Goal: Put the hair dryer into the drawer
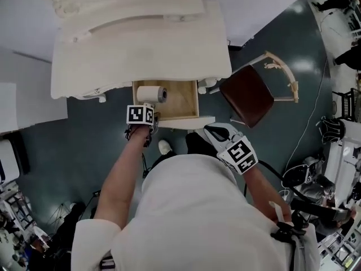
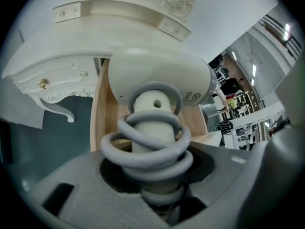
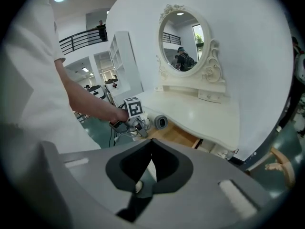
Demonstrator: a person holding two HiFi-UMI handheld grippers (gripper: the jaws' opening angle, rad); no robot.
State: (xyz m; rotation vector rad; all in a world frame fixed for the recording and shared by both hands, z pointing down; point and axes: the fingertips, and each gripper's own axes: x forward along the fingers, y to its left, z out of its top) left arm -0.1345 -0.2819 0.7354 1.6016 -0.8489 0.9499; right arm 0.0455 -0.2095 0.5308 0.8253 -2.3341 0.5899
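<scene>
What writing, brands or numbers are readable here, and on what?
Nothing reads clearly.
On the hair dryer, a label: print too small and blurred to read.
On the left gripper and right gripper, cubes: black-and-white square patterns, no letters.

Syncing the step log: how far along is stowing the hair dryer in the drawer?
Done: the wooden drawer of the white dressing table stands open. In hand: left gripper clamps the cream hair dryer by its cord-wrapped handle, at the drawer's left side. Left: set down, release, perhaps close; right gripper is shut, empty.
</scene>
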